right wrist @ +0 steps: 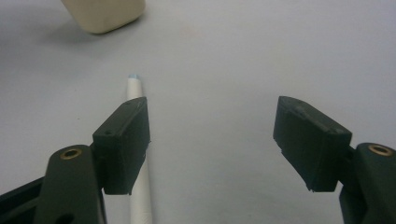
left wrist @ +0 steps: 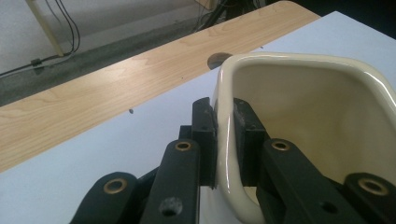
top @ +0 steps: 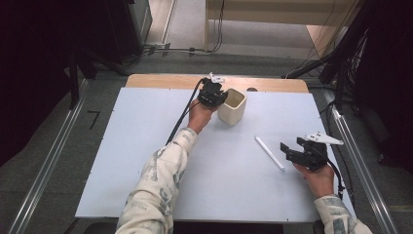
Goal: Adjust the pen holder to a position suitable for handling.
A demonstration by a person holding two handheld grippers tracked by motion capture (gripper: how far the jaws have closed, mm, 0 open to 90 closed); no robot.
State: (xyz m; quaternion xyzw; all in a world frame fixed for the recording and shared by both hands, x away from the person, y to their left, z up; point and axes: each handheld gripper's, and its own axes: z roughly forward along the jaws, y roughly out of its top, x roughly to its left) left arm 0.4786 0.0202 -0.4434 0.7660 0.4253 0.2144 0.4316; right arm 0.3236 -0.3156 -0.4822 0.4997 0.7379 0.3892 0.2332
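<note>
1. Right gripper (top: 290,152) has its jaws wide apart, and the white pen (top: 269,153) lies just to its left, long axis pointing toward the cup (top: 232,107).
2. Left gripper (top: 212,94) is clamped on the cup rim, far from the pen.
3. Both rest on a white board (top: 146,146) over a wooden table (top: 160,81); the floor beyond is grey.

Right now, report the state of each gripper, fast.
Left gripper: shut on the rim of the cream cup, one jaw inside, one outside.
Right gripper: open, holding nothing, beside the white pen.

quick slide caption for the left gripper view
Left gripper shut on the rim of a cream cup, one jaw inside, one outside.
</note>
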